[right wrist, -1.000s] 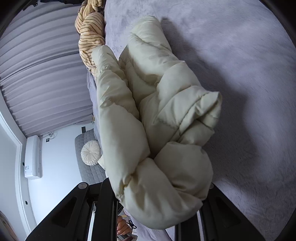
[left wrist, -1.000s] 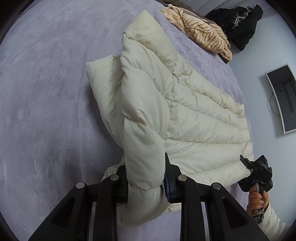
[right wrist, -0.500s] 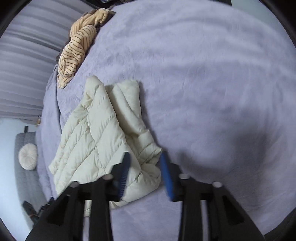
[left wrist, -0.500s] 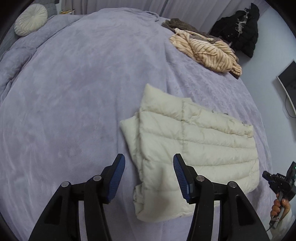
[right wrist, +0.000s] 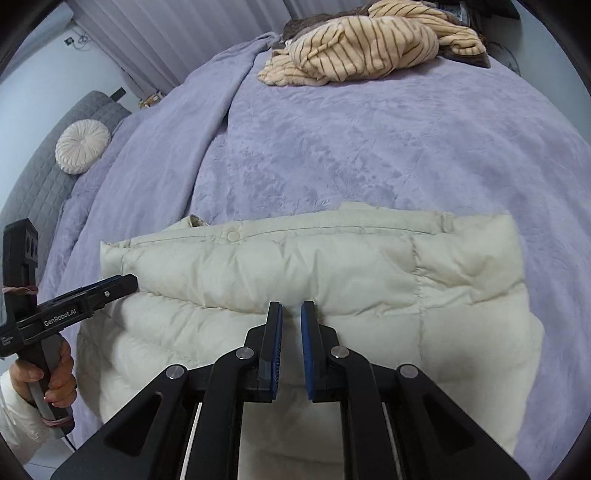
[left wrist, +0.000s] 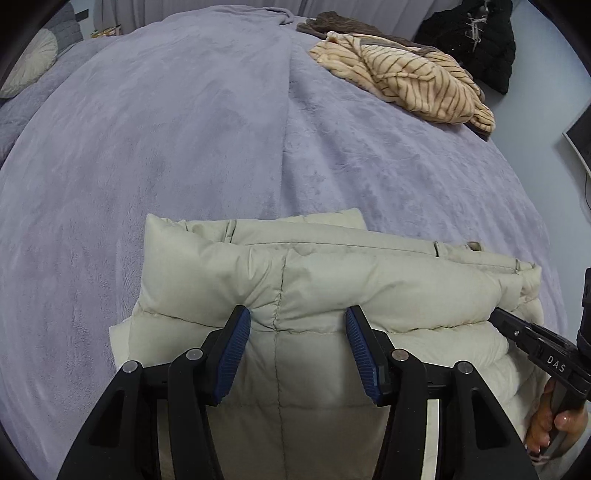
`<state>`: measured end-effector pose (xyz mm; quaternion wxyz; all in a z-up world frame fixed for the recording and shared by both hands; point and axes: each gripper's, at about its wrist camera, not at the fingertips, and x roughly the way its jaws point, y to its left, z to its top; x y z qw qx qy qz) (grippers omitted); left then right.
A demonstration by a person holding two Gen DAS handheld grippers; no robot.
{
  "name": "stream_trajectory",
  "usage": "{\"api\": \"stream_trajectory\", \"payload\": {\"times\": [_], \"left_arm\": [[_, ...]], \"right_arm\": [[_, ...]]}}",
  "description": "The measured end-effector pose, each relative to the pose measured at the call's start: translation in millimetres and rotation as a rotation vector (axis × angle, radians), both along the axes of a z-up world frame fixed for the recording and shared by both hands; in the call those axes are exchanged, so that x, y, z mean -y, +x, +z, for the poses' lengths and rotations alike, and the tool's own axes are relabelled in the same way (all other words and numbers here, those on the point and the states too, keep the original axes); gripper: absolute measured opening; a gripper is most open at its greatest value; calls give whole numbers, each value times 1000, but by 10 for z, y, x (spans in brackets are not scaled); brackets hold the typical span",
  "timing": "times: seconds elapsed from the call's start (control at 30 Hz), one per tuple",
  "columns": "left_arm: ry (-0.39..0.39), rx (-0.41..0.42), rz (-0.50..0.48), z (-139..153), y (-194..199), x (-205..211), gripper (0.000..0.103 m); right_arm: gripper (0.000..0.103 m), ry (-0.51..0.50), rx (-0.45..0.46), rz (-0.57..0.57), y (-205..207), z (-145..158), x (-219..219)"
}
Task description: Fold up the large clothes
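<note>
Lavender plush bedding (left wrist: 184, 147) covers a wide bed, its nap soft and faintly crushed, with a long crease running away toward pale pleated curtains (right wrist: 166, 33). On its near part lies the cream quilted puffer jacket (left wrist: 332, 280), now folded into a squat rectangle of fat, smooth, slightly shiny tubes divided by stitched seams, a small round snap showing along its far edge in the right wrist view. A second ago this jacket was bunched and lifted, a thick roll of it clamped in each tool; half a second ago it had dropped flat on the bed and both tools stood clear of it.

At this moment the left tool (left wrist: 298, 321) has its ribbed blue pads spread about halfway, poised against the upper padded tube at a vertical seam without pinching it. The right tool (right wrist: 291, 314) has its jaws drawn nearly together, only a thin gap between the pads, tips at the edge of the top tube; no fabric is caught between them. Each tool is held by a hand in a white sleeve (right wrist: 14, 417).

Far across the bed sits a crumpled tan fleece garment with dark stripes (left wrist: 413, 81) over a brown one, and a round pleated cream cushion (right wrist: 83, 146) rests by the grey quilted headboard (right wrist: 37, 177).
</note>
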<state>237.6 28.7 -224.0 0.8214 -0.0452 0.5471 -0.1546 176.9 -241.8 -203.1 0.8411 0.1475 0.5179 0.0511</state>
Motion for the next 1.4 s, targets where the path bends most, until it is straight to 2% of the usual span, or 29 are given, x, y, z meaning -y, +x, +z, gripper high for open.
{"api": "stream_trajectory", "payload": {"times": [0.2, 0.43, 0.7, 0.77, 0.83, 0.97, 1.07, 1.17, 1.4], "left_arm": [[15, 27, -37, -237, 77, 102, 56], [8, 34, -37, -345, 98, 125, 56], [30, 38, -48, -343, 93, 158, 56], [27, 36, -47, -337, 95, 143, 56], [22, 35, -45, -332, 96, 136, 56], [16, 31, -44, -330, 93, 129, 56], [15, 31, -45, -331, 93, 132, 56], [14, 28, -45, -324, 94, 124, 56], [-13, 0, -40, -178, 90, 26, 56]], "right_arm": [[3, 111, -42, -70, 217, -537, 178], [2, 115, -32, -67, 240, -701, 183], [2, 111, -58, -82, 220, -644, 200], [3, 110, -84, -106, 203, -526, 213], [4, 97, -72, -108, 163, -356, 179], [4, 118, -21, -63, -36, 53, -47], [4, 157, -18, -25, -235, 200, -302], [4, 160, -43, -22, -345, 126, -520], [2, 148, -139, -67, -309, -437, -582]]}}
